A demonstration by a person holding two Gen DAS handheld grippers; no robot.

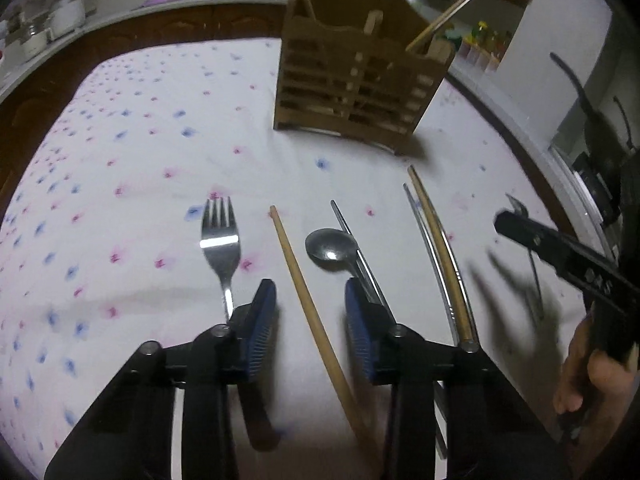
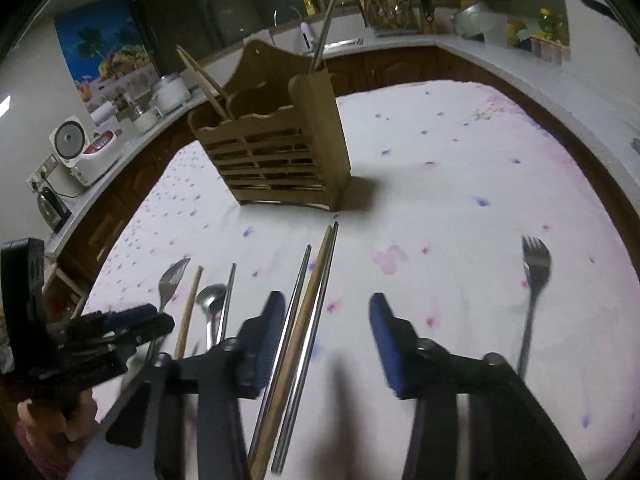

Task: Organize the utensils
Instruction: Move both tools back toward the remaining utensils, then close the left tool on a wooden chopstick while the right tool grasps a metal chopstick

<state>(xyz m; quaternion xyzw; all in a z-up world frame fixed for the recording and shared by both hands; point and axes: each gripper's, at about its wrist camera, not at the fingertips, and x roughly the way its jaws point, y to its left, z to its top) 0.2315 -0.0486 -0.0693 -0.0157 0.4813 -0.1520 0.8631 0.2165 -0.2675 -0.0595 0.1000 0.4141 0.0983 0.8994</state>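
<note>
A wooden utensil holder [image 1: 352, 84] [image 2: 276, 152] stands on the flowered tablecloth with a few chopsticks in it. My left gripper [image 1: 310, 312] is open, low over the cloth, its fingers either side of a wooden chopstick [image 1: 308, 304]. A fork [image 1: 220, 240] lies left of it, a spoon [image 1: 332, 246] and a metal chopstick right. My right gripper [image 2: 326, 328] is open and empty above the cloth; a bundle of a wooden chopstick [image 2: 308, 300] and two metal ones lies by its left finger. A second fork [image 2: 534, 280] lies to its right.
The tablecloth [image 1: 140, 152] covers the table. A kitchen counter curves behind, with rice cookers [image 2: 80, 148], jars and a dish rack [image 2: 388, 8]. My right gripper shows at the right edge of the left wrist view [image 1: 560, 252]; my left gripper shows at the left of the right wrist view [image 2: 100, 340].
</note>
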